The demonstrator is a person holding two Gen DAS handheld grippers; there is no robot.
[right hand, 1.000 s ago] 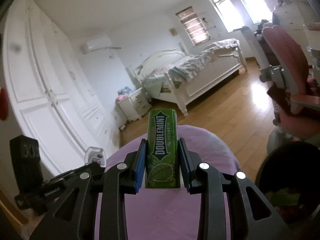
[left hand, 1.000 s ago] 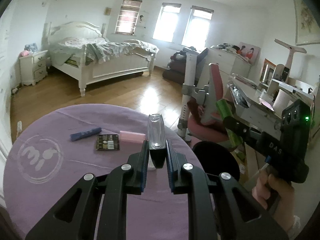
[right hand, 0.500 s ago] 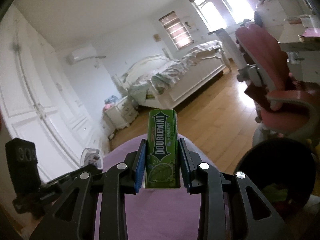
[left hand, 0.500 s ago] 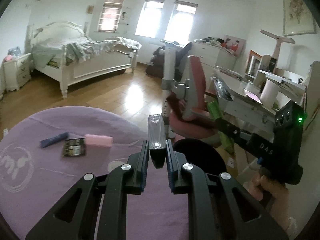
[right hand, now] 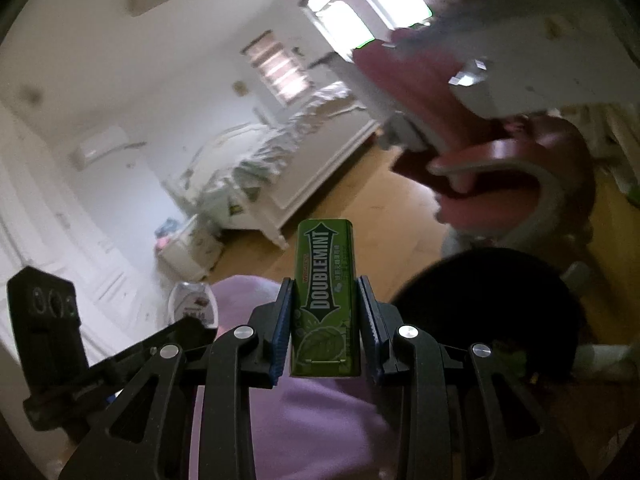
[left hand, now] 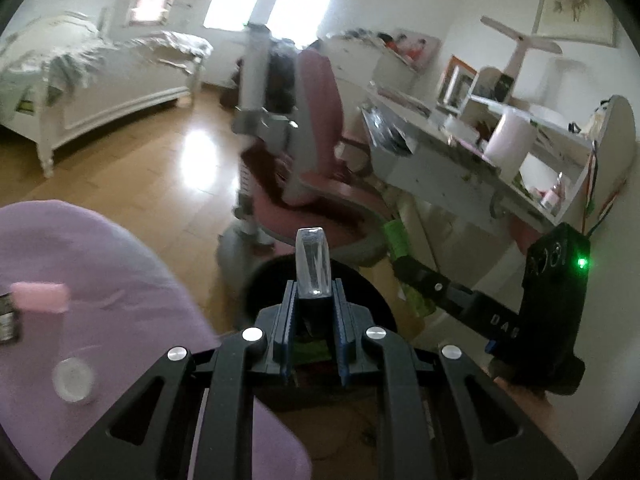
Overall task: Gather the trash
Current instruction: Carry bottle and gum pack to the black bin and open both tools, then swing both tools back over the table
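My left gripper is shut on a clear plastic container and holds it over the near rim of a black trash bin beside the purple round table. My right gripper is shut on a green Doublemint gum box, held upright past the table edge, left of the bin. The right gripper also shows in the left wrist view, over the bin's far side. A pink packet, a dark packet and a white lid lie on the table.
A pink desk chair stands just behind the bin. A cluttered white desk is at the right. A white bed stands at the far left across wooden floor.
Both grippers have swung right, off the table and toward the black bin, each still holding its item. The bin now sits directly under the left gripper.
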